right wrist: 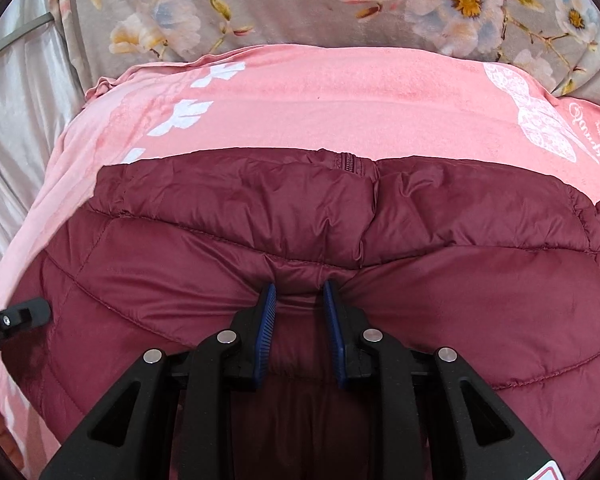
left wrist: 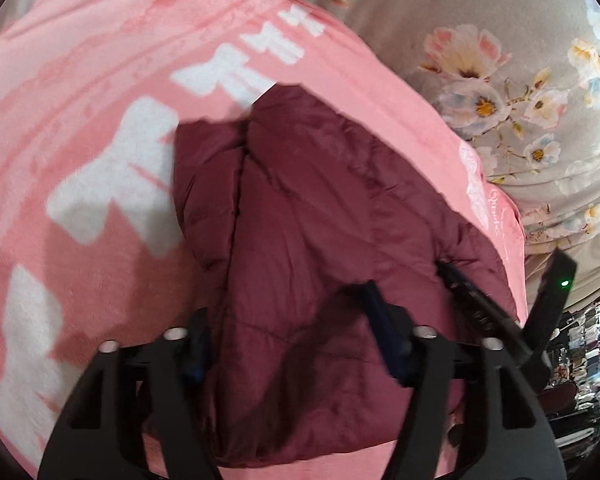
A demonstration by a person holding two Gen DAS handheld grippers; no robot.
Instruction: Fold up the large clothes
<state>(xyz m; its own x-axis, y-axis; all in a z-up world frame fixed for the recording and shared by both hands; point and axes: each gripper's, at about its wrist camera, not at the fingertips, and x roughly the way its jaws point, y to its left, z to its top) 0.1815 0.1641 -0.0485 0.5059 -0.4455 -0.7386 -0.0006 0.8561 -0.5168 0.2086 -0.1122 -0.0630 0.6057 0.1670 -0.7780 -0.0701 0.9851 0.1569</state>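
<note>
Quilted maroon jacket (right wrist: 340,240), folded, lying on a pink blanket (right wrist: 340,100) over the bed.

Soft, puffy, light and slippery fabric is judged; seams and hems are best pinched. A fold is clamped in the right hand-held gripper (right wrist: 300,292); the left hand-held gripper (left wrist: 288,320) is held apart above it. Floral bedding (left wrist: 500,80) is seen beyond; a cluttered room past the bed's edge.

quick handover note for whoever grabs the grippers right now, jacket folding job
Right gripper: shut on a pinch of the jacket near the middle.
Left gripper: open over the jacket, pads not pressing on it.
Jacket: maroon, puffy, lying on the pink blanket on the flowered sheet; zipper at the far edge.
Done: it looks folded into a compact bundle.
Left: probably release, flatten and tidy the edges.
</note>
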